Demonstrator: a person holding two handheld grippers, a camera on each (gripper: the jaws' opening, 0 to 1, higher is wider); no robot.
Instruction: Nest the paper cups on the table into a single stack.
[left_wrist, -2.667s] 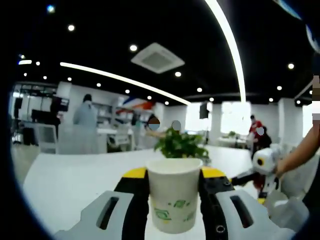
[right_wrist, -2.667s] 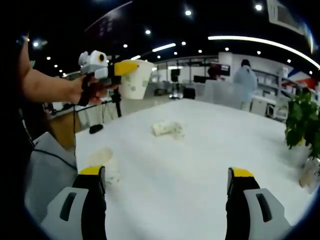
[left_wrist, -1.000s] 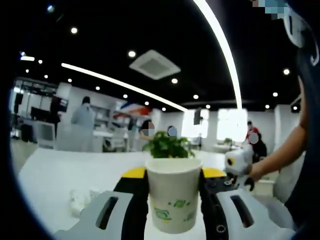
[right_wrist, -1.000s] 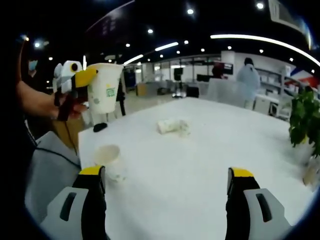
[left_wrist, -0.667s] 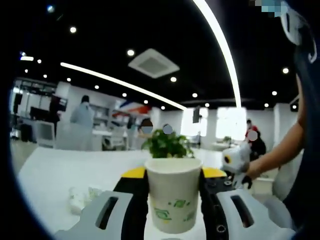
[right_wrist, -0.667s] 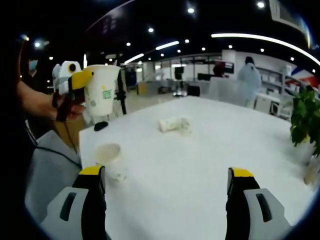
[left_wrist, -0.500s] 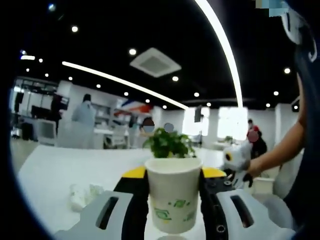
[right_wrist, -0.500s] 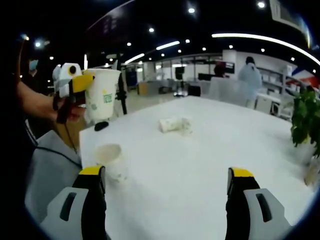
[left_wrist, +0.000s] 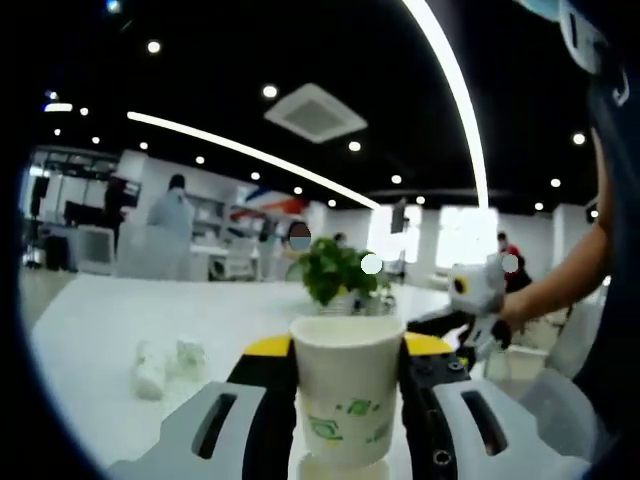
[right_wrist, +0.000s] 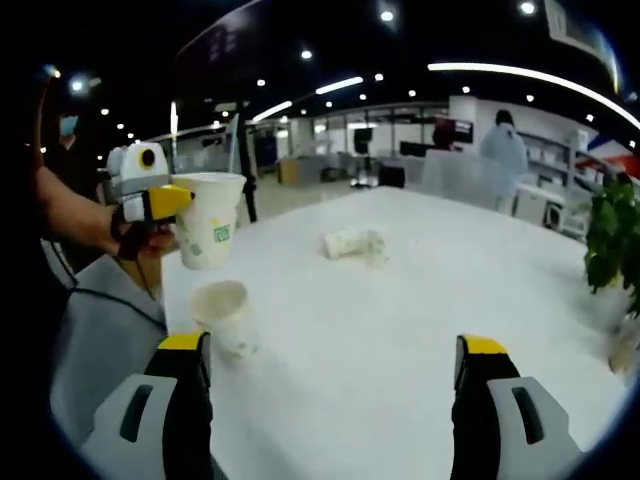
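- Left gripper (left_wrist: 346, 385), bottom centre of the left gripper view: yellow-tipped black jaws clamped on the two sides of one held cup (left_wrist: 346, 385), upright, open mouth upward.
- Held cup: white paper, rolled rim, green printed motif low on its wall. In the right gripper view the same cup (right_wrist: 209, 232) sits at left centre, gripped by the left gripper (right_wrist: 172, 204) in a person's hand (right_wrist: 140, 240), raised off the counter (right_wrist: 400, 330).
- Rim of a second cup (left_wrist: 340, 466), bottom edge of the left gripper view, directly under the held cup's base; whether they touch cannot be told.
- Standing cup (right_wrist: 227, 317), lower left of the right gripper view: white paper, faint green print, upright on the counter, just below and slightly right of the held cup, beside the upper end of the right gripper's left jaw.
- Right gripper (right_wrist: 338, 385), bottom of the right gripper view: jaws wide apart, nothing between them, bare white counter in the gap. The same gripper (left_wrist: 470, 300) shows at right centre of the left gripper view.
- Lying cups (right_wrist: 354, 243), upper centre of the right gripper view: white paper pieces on their sides mid-counter; apparently two, count not certain. They appear at lower left of the left gripper view (left_wrist: 165, 362).
- Potted plant (left_wrist: 335, 272), centre of the left gripper view, far side of the counter; one, green-leaved.
- Cups counted: one held, one standing, about two lying.
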